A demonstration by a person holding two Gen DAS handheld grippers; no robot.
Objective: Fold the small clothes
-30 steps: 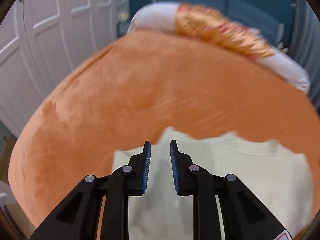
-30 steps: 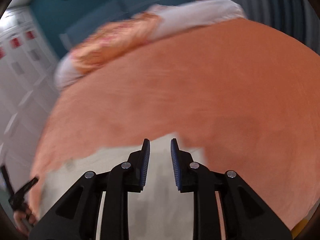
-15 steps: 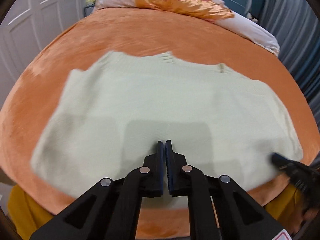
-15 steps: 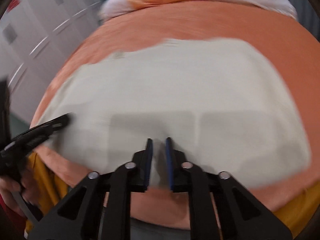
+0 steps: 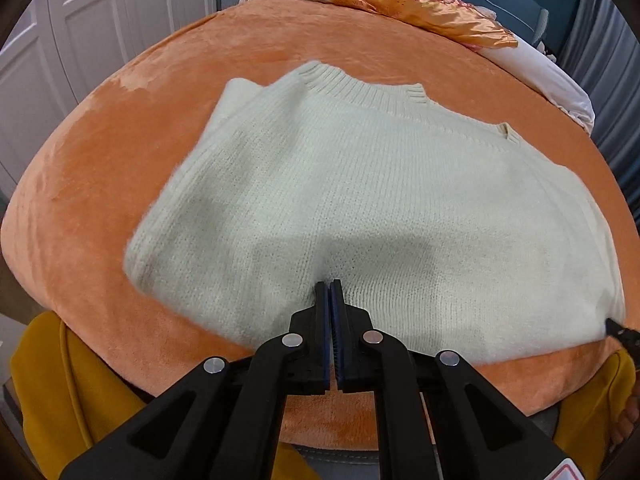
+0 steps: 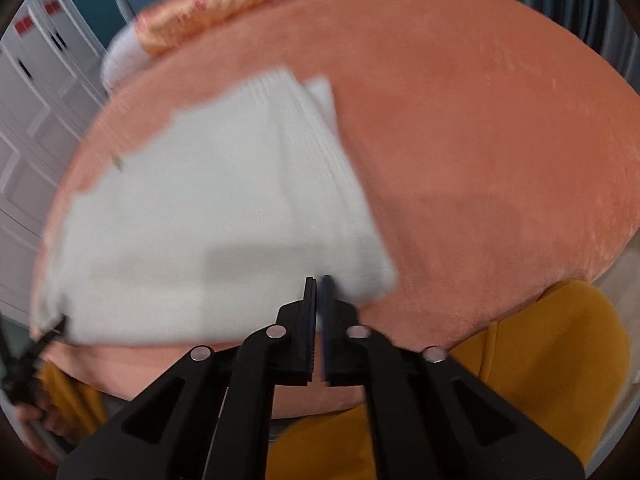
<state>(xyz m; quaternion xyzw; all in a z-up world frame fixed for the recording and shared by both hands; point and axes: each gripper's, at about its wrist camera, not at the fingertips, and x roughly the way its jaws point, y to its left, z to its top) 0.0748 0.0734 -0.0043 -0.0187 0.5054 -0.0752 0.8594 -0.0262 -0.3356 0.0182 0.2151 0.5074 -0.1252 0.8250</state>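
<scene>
Motion blur smears the right wrist view, washing out the pale sweater [image 6: 208, 232] and the floral pillow [image 6: 216, 8] at upper left, while the right claw [image 5: 622, 327] is cut off by the left view's right edge.

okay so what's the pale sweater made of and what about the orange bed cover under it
Sweater: looks like soft knitted yarn, wool or acrylic; stitch rows and a ribbed collar show, edges slightly fuzzy. Bed cover: probably plush fleece or velvet, matte, with brushed light and dark patches in the nap.
</scene>
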